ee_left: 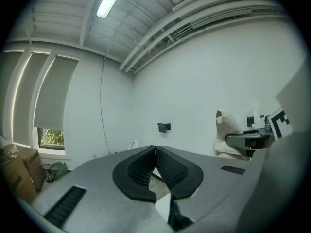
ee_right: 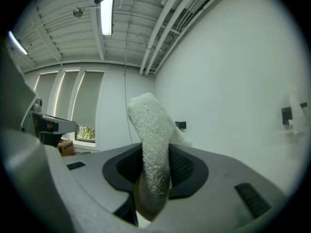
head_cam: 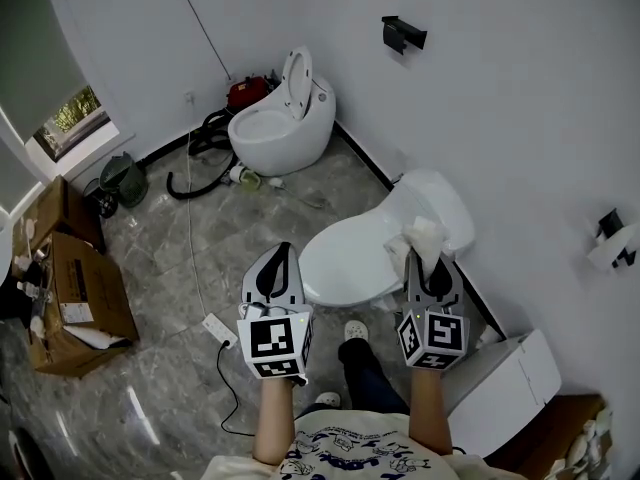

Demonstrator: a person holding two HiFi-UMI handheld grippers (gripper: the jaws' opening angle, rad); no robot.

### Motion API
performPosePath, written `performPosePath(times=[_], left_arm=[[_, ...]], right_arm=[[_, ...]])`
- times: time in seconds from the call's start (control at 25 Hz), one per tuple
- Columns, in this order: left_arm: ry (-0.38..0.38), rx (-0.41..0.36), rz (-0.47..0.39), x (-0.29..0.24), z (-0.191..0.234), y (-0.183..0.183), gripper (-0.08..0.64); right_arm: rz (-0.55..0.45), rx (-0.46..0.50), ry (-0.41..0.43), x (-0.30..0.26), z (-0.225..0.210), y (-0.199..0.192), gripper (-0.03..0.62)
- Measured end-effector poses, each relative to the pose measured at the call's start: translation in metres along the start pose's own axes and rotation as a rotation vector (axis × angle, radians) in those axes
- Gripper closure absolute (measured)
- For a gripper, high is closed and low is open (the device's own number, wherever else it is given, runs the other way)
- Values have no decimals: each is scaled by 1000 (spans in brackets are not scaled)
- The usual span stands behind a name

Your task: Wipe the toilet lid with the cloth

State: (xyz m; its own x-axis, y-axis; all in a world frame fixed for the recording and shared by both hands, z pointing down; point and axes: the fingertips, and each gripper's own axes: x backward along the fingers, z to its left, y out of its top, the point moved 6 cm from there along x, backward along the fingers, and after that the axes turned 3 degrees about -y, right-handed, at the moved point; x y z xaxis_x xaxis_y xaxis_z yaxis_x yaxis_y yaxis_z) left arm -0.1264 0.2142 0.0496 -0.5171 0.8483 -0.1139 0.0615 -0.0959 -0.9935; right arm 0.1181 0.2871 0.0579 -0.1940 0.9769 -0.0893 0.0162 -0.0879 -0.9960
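The cloth (ee_right: 153,144), likely soft and light, is pinched in a bunch by the right gripper (head_cam: 428,263) near the toilet lid (head_cam: 345,263). The left gripper (ee_left: 155,152) is held empty, jaws pressed together.

Far ahead of the left gripper's (head_cam: 284,251) jaws stands an egg-shaped toilet (head_cam: 280,118), seat raised, a black hose (head_cam: 200,153) beside it. Cardboard boxes (head_cam: 75,298) lie well left of those jaws, and a power strip (head_cam: 219,329) lies nearer.

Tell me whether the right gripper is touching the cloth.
Touching. The right gripper view shows the right gripper with its jaws closed on the cloth, which is pinched between the pads and stands up above them.
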Motion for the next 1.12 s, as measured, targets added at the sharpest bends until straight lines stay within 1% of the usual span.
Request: performPosePath(times=[0.52, 0.64, 0.72, 0.92, 1.04, 1.12], left_arm=[[89, -10, 45, -173, -2, 27, 555], [111, -13, 34, -205, 0, 27, 555], [129, -14, 45, -223, 2, 22, 555], [154, 8, 113, -250, 7, 12, 555], [171, 18, 133, -259, 13, 3, 555], [176, 18, 130, -262, 17, -4, 555]], right_arm=[[28, -5, 65, -186, -80, 18, 474], [37, -4, 77, -220, -94, 15, 474], [44, -3, 85, -241, -103, 12, 474], [77, -5, 104, -278, -111, -2, 474], [107, -9, 117, -293, -109, -14, 474], [129, -8, 123, -298, -106, -23, 474]])
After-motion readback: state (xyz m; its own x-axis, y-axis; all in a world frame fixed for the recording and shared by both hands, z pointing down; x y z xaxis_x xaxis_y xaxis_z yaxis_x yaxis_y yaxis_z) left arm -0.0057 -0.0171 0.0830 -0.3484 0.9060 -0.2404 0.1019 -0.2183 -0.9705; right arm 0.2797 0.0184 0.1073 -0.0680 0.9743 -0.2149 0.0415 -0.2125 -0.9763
